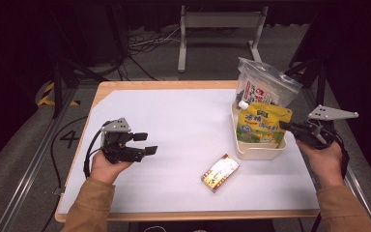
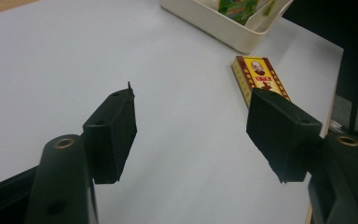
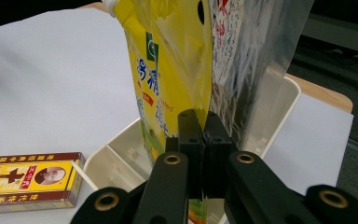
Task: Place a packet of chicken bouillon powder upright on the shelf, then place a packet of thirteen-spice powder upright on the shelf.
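Observation:
A yellow spouted pouch point(image 1: 261, 123) stands in a cream bin point(image 1: 258, 152) at the right of the table, in front of a clear printed bag point(image 1: 265, 87). My right gripper point(image 1: 284, 125) is shut on the pouch's right edge. In the right gripper view the jaws point(image 3: 204, 126) are pressed together against the yellow pouch point(image 3: 168, 70), with the clear bag point(image 3: 251, 60) just behind. My left gripper point(image 1: 145, 143) is open and empty above the left of the table. A red and yellow box point(image 1: 220, 172) lies flat in front of the bin, and it appears past my left gripper point(image 2: 191, 130) as the box point(image 2: 261, 77).
A white sheet point(image 1: 174, 125) covers the wooden table. The bin's divider and bare front compartment point(image 3: 116, 163) sit near the box point(image 3: 28, 179). The bin's corner point(image 2: 214, 28) shows in the left gripper view. Dark stands and cables surround the table.

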Motion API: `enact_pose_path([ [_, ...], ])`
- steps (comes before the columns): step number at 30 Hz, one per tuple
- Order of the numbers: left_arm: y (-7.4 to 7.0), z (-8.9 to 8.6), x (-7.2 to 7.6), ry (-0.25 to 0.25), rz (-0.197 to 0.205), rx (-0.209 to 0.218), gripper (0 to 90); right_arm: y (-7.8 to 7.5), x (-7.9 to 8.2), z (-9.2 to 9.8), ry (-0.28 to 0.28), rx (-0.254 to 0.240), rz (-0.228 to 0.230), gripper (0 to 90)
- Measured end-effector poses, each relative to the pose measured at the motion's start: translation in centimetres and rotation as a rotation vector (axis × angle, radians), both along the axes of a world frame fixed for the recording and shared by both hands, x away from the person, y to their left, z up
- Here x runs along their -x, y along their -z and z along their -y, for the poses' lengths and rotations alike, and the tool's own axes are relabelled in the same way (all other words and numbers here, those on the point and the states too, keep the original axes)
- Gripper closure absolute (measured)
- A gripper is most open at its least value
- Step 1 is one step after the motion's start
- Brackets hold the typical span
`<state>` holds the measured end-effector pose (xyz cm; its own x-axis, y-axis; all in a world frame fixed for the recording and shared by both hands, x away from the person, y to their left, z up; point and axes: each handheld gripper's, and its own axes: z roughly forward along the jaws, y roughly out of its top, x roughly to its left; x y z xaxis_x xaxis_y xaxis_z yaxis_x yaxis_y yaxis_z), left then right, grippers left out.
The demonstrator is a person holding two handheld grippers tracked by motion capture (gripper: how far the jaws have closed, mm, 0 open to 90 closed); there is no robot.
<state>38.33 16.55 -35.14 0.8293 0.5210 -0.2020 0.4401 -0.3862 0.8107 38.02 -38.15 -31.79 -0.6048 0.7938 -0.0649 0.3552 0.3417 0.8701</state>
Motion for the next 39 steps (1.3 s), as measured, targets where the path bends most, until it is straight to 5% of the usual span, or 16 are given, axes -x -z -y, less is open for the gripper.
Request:
enact_pose_path([
  [5,0.1,0.8,-0.2,0.011,-0.01,-0.017,28.7,-0.1,0.2,-0.2,0.005,0.013,-0.009,81.8],
  [9,0.1,1.5,-0.2,0.01,-0.019,-0.031,25.0,-0.4,0.5,-0.2,0.015,0.008,-0.024,62.5],
  [14,0.0,2.6,0.0,0.022,-0.021,-0.051,21.5,-1.0,1.4,0.1,0.031,0.017,-0.02,52.4],
  [39,-0.9,8.4,1.2,0.146,-0.065,-0.172,12.2,-2.4,5.0,-1.0,0.018,0.089,-0.13,43.4],
])
